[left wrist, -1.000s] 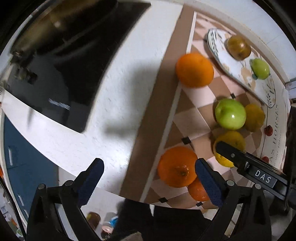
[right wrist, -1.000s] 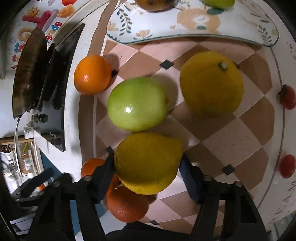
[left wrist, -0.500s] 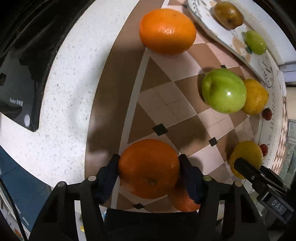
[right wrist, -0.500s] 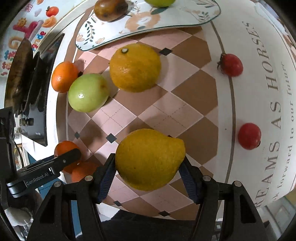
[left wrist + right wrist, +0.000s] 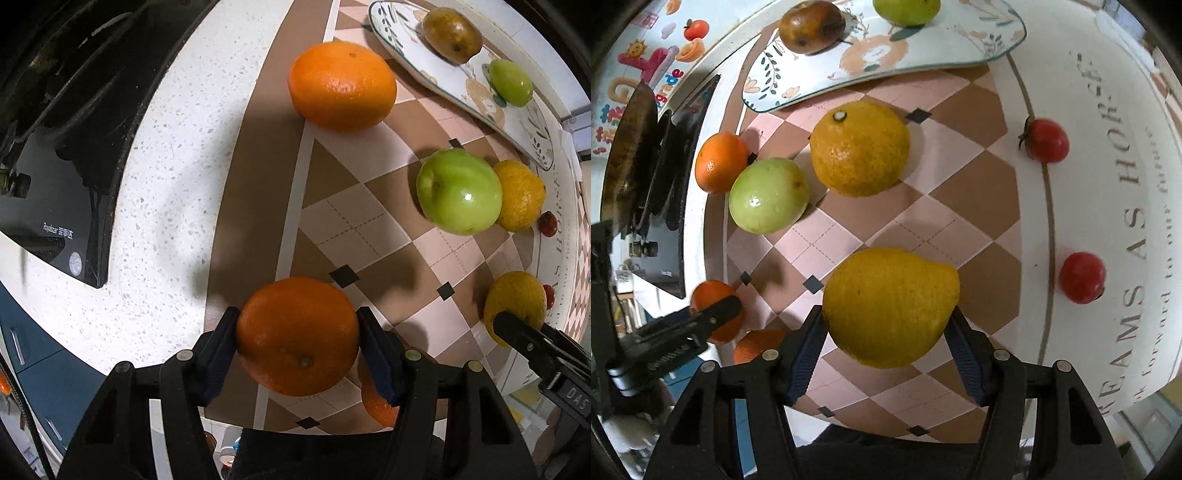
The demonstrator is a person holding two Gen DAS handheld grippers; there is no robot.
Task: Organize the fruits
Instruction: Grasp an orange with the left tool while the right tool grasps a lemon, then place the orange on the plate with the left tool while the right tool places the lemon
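**A:** Orange first, from the left wrist view: what changed there?

**B:** A second ago the left tool (image 5: 297, 354) stood spread wide above the mat (image 5: 369, 221). Now its 2 blue pads pinch an orange (image 5: 297, 336) at the near edge of that mat, one on each flank. Another orange (image 5: 376, 406) peeks out just behind the right-hand pad, and a third orange (image 5: 341, 86) sits well apart, near the plate (image 5: 443, 74).

**B:** I'd judge the grasp made, so carrying it off is the step in hand.

**A:** And the right wrist view?

**B:** Its right tool (image 5: 886, 347) pinches a lemon (image 5: 890, 306), as it did a second ago, with the jaws closing a touch more. The fruit looks lifted off the checked mat, though I can't be sure. Earlier the apple (image 5: 768, 195) and the yellow citrus (image 5: 858, 147) crowded close; now they lie farther up the frame, so the hand has drawn back.

**A:** Where might both go?

**B:** Likely the plate, which holds a brown fruit (image 5: 812, 26) and a green one (image 5: 907, 9). 2 tomatoes (image 5: 1045, 140) wait on the white border.
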